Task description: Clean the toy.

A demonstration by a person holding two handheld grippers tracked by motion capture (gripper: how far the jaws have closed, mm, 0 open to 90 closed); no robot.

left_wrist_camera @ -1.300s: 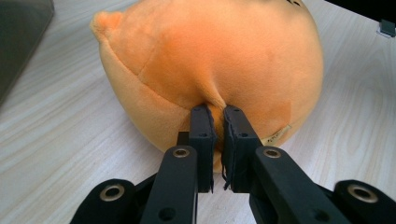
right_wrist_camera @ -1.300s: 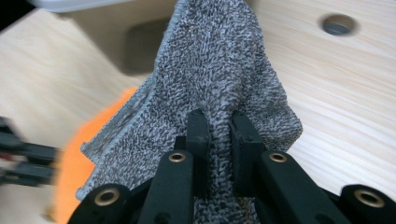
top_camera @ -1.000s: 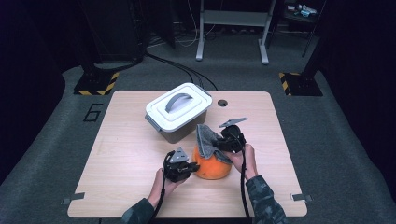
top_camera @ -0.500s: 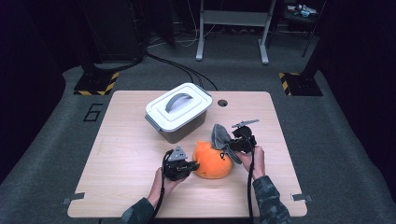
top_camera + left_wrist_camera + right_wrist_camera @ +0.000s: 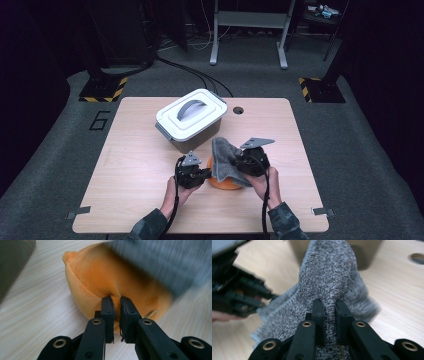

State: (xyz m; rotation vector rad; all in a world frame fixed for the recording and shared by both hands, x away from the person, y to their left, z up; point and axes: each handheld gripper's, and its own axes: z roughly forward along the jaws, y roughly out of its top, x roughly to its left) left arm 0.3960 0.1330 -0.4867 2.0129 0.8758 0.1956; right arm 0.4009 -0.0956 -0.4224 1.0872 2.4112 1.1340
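Note:
An orange plush toy (image 5: pixel 223 182) lies on the wooden table (image 5: pixel 135 165), near its front edge. My left gripper (image 5: pixel 206 173) is at the toy's left side, shut on a pinch of its orange fabric (image 5: pixel 116 305). My right gripper (image 5: pixel 234 162) is shut on a grey towel (image 5: pixel 223 157), which drapes over the top of the toy. In the right gripper view the grey towel (image 5: pixel 329 282) hangs forward from my jaws, with the left gripper (image 5: pixel 234 296) blurred at the left edge.
A grey bin with a white handled lid (image 5: pixel 191 117) stands just behind the toy. A round cable hole (image 5: pixel 238 110) sits in the tabletop behind it. Bare wood stretches to the left and right of my hands.
My right gripper carried the towel off to the right, baring the orange toy, then swung back left over it. The left gripper has stayed put on the toy.

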